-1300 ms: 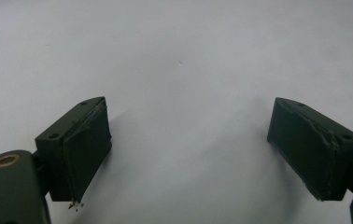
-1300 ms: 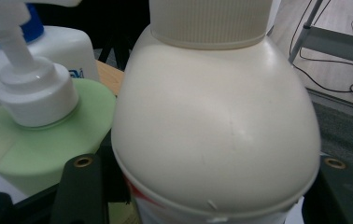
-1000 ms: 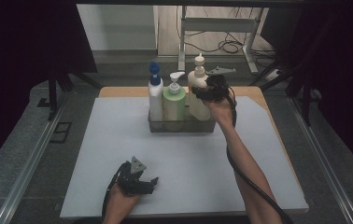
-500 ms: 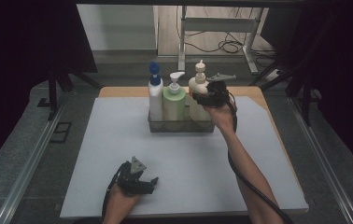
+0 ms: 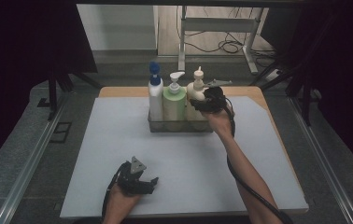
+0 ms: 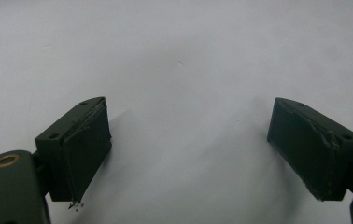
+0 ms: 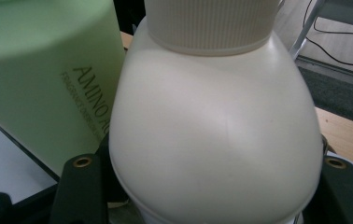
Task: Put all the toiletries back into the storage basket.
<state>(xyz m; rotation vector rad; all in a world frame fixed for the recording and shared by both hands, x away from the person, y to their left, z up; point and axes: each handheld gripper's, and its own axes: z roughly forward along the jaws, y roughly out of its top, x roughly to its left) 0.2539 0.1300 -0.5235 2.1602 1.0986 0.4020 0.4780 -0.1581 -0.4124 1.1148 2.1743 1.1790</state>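
A: What's different from a second ago?

B: In the high view the right gripper [image 5: 206, 103] sits a little lower against the cream bottle [image 5: 196, 95], and the bottle itself is lower in the wire basket [image 5: 180, 126], level with its neighbours at the upper middle of the frame

A: Is it grasping the bottle?

B: Yes. In the right gripper view the cream bottle [image 7: 214, 126] bulges between the two black fingers [image 7: 79, 189], which press on its lower flanks at the bottom corners of the frame. The green bottle [image 7: 44, 84] stands just beside it at the left

A: And the other hand?

B: The left gripper [image 5: 139, 179] rests low on the bench [image 5: 118, 135], at the bottom left of centre, unmoved. Its fingers [image 6: 79, 149] are spread apart with nothing between them but the pale bench top

A: So what does that mean?

B: I judge the bottle is being seated in the basket beside the green bottle and the blue-capped bottle [image 5: 155, 93]; letting go would come next
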